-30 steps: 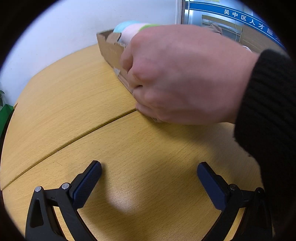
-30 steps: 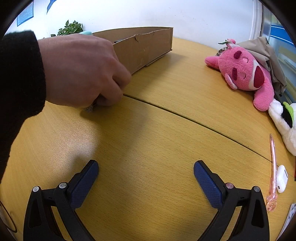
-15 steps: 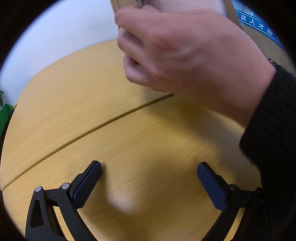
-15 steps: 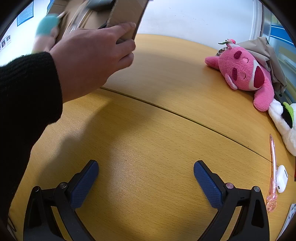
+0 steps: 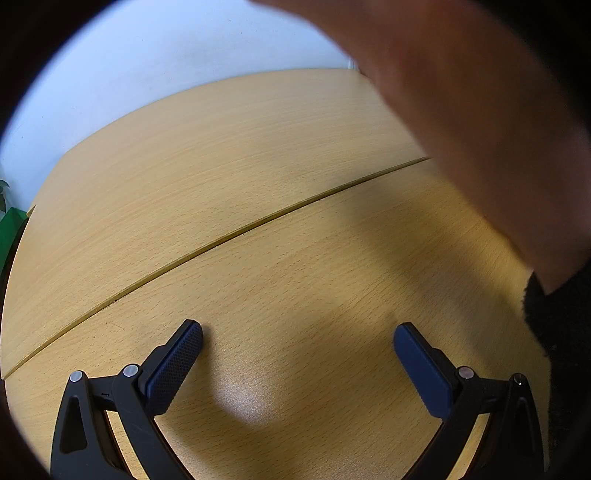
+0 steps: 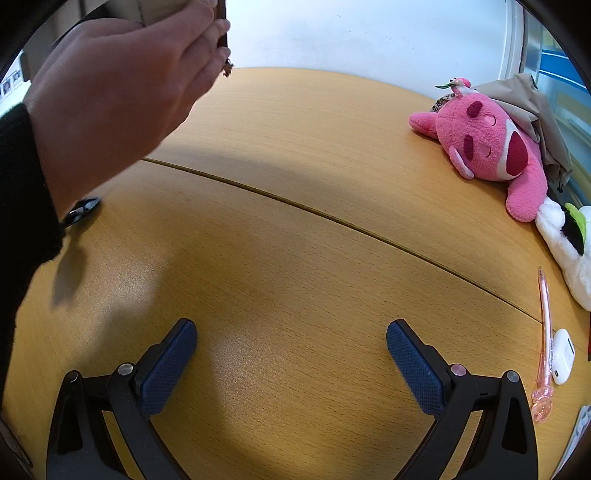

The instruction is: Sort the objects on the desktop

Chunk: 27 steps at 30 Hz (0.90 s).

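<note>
Both grippers stand with fingers spread wide and hold nothing: your left gripper [image 5: 297, 354] and your right gripper [image 6: 291, 354] each rest low over the wooden table [image 6: 295, 229], blue pads apart above bare wood. Take the table seam [image 6: 332, 218] as your reference. On the near side of the seam, at the right edge, a pink pen [image 6: 546, 343] lies just beside a white earbud case [image 6: 562, 356]. Across the seam, a pink plush toy [image 6: 491, 144] lies against a white plush toy [image 6: 570, 243]. Above the seam's left end, a bare hand [image 6: 118, 99] in a black sleeve [image 6: 22, 192] holds a cardboard box [image 6: 166, 7] in the air, mostly out of frame.
</note>
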Tool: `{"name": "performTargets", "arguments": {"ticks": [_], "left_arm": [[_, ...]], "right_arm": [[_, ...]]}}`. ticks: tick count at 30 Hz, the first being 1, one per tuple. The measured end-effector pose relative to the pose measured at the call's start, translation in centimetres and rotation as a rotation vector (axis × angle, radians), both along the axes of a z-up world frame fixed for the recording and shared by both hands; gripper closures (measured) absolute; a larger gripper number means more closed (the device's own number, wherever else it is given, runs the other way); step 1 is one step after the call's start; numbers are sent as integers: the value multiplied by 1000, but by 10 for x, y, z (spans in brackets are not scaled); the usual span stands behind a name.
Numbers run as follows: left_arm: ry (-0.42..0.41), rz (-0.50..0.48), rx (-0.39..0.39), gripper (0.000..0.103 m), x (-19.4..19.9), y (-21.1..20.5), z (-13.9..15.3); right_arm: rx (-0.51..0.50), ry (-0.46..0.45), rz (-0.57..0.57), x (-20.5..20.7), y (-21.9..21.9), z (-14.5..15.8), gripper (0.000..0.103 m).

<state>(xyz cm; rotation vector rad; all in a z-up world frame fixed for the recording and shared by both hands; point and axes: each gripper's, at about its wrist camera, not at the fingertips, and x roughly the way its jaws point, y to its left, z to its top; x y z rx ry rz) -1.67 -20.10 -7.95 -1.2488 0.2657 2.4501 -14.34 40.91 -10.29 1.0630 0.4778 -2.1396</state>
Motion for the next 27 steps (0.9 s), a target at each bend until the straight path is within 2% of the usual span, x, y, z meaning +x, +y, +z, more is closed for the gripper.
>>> {"name": "performTargets", "arguments": {"ticks": [27], "left_arm": [[0, 1, -1, 0, 0, 3, -4]], "right_arm": [[1, 1, -2, 0, 0, -1, 0]]}}
